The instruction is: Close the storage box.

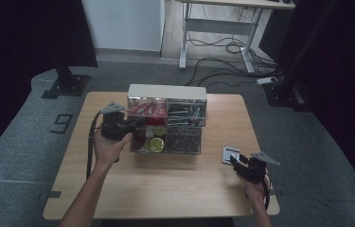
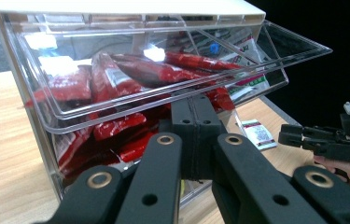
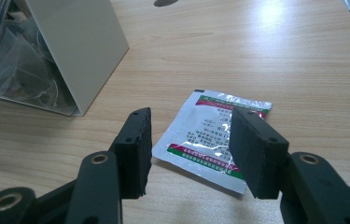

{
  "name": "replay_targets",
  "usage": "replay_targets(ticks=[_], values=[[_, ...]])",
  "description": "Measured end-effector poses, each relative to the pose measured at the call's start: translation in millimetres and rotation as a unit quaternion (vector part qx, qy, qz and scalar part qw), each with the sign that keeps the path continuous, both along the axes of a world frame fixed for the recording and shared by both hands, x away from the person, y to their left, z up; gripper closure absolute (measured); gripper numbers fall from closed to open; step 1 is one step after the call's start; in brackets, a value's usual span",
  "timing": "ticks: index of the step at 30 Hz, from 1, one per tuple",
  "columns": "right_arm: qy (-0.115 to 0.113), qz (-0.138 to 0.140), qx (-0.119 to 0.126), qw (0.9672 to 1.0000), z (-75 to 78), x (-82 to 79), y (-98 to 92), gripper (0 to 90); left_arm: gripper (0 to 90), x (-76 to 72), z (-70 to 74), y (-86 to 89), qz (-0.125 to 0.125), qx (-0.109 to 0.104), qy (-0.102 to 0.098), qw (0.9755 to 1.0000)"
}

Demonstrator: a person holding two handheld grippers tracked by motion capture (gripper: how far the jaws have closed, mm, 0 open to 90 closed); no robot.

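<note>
**Left gripper at the tilted drawer, right gripper over the sachet**

The transparent acrylic organiser with a white top stood near the middle of the light wooden table. Its upper left clear plastic drawer was tilted open toward the person, the front lip hanging out past the frame. Inside lay a heap of red foil sachets. In the high view a round yellow item sat in a lower compartment, and dark items filled the compartments to its right; what they were could not be told.

The left gripper was held against the front left of the organiser, level with the open drawer. In the left gripper view its two black jaws were pressed fully together, the tips just under the drawer's lip and in front of the red sachets. Whether the tips touched the drawer could not be told. Nothing showed between the jaws.

The right gripper rested low over the table, well apart from the organiser, on the person's right. In the right gripper view its jaws stood spread, with nothing pinched. A flat white foil sachet with green and red stripes and printed text lay on the table just beyond the jaws and between them. The pads did not touch it.
</note>
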State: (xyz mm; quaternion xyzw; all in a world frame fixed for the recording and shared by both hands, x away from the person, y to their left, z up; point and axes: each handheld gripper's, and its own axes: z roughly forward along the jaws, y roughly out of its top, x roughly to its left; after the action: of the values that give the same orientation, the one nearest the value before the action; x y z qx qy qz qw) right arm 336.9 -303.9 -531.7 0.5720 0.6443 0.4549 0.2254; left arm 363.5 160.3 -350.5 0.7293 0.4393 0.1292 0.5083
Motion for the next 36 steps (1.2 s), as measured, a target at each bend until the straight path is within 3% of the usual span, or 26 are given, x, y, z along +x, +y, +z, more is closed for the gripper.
replay_targets(ticks=[20, 27, 31, 36], values=[[0.000, 0.000, 0.000, 1.0000, 0.1, -0.4, -1.1, 49.0, 90.0, -1.9, -7.3, -0.9, -0.002, 0.000, 0.003, 1.0000], [-0.002, 0.002, 0.001, 1.0000, 0.4, -1.1, -0.4, 49.0, 89.9, -6.4, -17.2, 4.8, -0.005, -0.002, 0.008, 0.9999], [-0.002, 0.000, 0.002, 1.0000, 0.9, -1.8, -2.2, 48.9, 87.5, -10.2, -25.2, 10.9, -0.010, -0.007, 0.011, 0.9999], [-0.003, -0.004, 0.005, 1.0000, 1.1, -2.4, -4.5, 48.9, 80.8, -16.7, -31.8, 15.2, -0.010, 0.003, 0.004, 0.9999]])
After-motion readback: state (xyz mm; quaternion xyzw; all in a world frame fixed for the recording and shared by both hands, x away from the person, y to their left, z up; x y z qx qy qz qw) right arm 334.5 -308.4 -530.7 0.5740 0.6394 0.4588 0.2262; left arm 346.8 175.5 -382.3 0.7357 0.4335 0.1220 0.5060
